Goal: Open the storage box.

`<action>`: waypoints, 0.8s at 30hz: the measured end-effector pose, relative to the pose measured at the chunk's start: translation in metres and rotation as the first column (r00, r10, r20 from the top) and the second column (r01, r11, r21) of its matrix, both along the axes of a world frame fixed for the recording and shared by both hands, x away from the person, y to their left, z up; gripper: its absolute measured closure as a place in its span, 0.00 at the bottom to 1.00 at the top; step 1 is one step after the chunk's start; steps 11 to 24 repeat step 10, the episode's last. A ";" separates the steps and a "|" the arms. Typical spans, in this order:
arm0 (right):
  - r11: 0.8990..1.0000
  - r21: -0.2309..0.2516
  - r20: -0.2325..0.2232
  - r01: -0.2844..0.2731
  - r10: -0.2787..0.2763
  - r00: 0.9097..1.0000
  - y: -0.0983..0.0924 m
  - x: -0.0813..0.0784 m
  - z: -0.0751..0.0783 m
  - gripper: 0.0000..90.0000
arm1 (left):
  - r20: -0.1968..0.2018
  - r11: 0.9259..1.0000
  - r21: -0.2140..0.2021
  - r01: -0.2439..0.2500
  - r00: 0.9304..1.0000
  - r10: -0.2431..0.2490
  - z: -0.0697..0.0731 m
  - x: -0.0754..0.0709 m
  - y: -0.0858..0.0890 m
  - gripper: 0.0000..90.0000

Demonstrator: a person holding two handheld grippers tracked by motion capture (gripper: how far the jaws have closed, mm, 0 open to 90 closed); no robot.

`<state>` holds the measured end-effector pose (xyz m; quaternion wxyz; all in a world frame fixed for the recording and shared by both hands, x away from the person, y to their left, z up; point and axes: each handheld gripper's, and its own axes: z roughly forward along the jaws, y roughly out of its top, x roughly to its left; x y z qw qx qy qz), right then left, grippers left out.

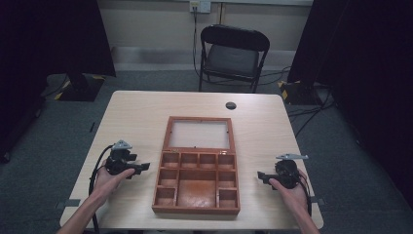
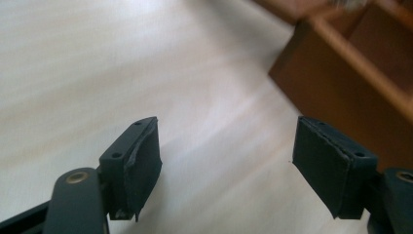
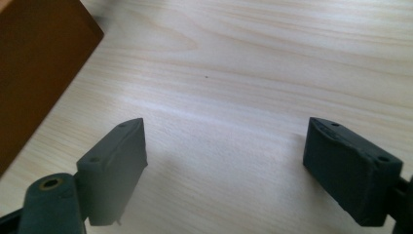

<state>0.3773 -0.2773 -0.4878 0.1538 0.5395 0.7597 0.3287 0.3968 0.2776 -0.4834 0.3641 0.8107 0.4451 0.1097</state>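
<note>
A brown wooden box (image 1: 197, 183) with several empty compartments lies open in the middle of the table, its glass-paned lid (image 1: 199, 134) folded flat behind it. My left gripper (image 1: 144, 167) rests in a hand just left of the box, jaws wide apart and empty (image 2: 226, 163), with the box wall (image 2: 336, 92) ahead to its right. My right gripper (image 1: 260, 176) is held just right of the box, also open over bare wood (image 3: 224, 168), with the box's side (image 3: 34, 68) at its left.
The light wooden table (image 1: 136, 117) has a dark cable hole (image 1: 231, 105) near its far edge. A black folding chair (image 1: 233, 56) stands behind the table. Dark curtains and stands flank the room, with cables on the grey floor.
</note>
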 end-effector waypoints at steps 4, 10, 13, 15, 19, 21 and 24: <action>0.995 -0.100 0.058 -0.003 0.009 0.998 0.007 -0.005 -0.005 0.15 | 0.063 0.999 0.031 -0.023 0.998 0.021 -0.011 -0.012 0.004 0.25; 0.996 -0.091 0.119 0.006 0.005 0.993 0.011 -0.006 -0.013 0.08 | 0.132 0.997 0.077 -0.029 0.991 0.019 -0.019 -0.013 0.000 0.15; 0.996 -0.091 0.119 0.006 0.005 0.993 0.011 -0.006 -0.013 0.08 | 0.132 0.997 0.077 -0.029 0.991 0.019 -0.019 -0.013 0.000 0.15; 0.996 -0.091 0.119 0.006 0.005 0.993 0.011 -0.006 -0.013 0.08 | 0.132 0.997 0.077 -0.029 0.991 0.019 -0.019 -0.013 0.000 0.15; 0.996 -0.091 0.119 0.006 0.005 0.993 0.011 -0.006 -0.013 0.08 | 0.132 0.997 0.077 -0.029 0.991 0.019 -0.019 -0.013 0.000 0.15; 0.996 -0.091 0.119 0.006 0.005 0.993 0.011 -0.006 -0.013 0.08 | 0.132 0.997 0.077 -0.029 0.991 0.019 -0.019 -0.013 0.000 0.15; 0.996 -0.091 0.119 0.006 0.005 0.993 0.011 -0.006 -0.013 0.08 | 0.132 0.997 0.077 -0.029 0.991 0.019 -0.019 -0.013 0.000 0.15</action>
